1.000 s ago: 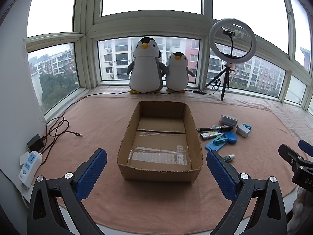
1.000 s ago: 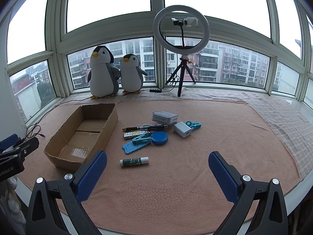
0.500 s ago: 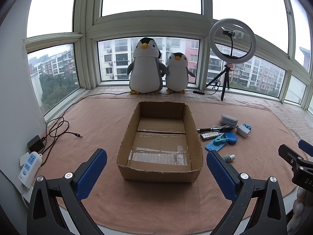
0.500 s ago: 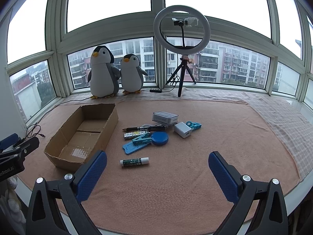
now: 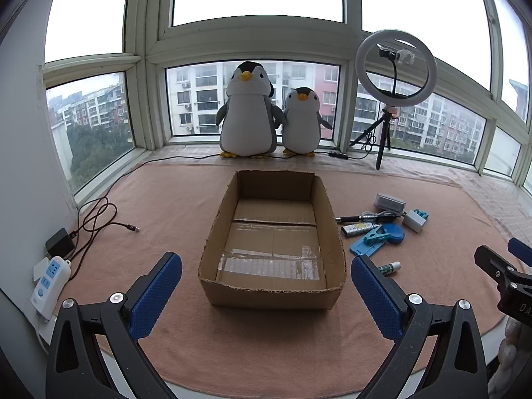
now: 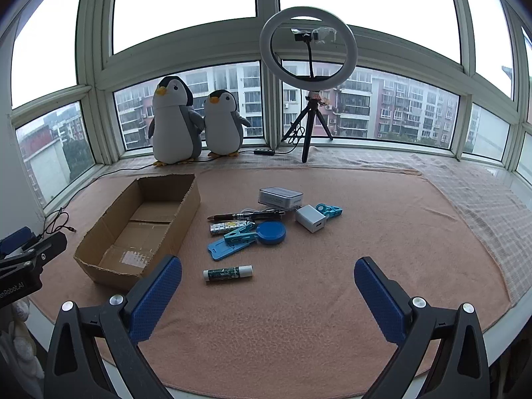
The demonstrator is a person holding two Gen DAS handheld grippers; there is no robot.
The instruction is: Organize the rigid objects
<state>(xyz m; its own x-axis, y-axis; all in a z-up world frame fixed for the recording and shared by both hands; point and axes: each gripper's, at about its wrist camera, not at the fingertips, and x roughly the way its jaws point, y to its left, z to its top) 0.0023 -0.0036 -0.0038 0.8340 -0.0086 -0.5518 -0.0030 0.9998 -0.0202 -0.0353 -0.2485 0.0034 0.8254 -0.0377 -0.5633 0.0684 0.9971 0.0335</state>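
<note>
Right wrist view: right gripper [image 6: 267, 291] hovers (fingers [image 6: 156, 296] spread) near glue stick [image 6: 227, 273].

Almost nothing has changed over the last second. The left gripper [image 5: 266, 286] and right gripper [image 6: 267, 286] show no visible shift, jaws equally wide; the box [image 5: 272, 232] and clutter haven't moved.

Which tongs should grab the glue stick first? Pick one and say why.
Right. The right tongs hang open just short of the glue stick, with bare mat between. The left tongs face the empty box, with the stick off to their side.
</note>
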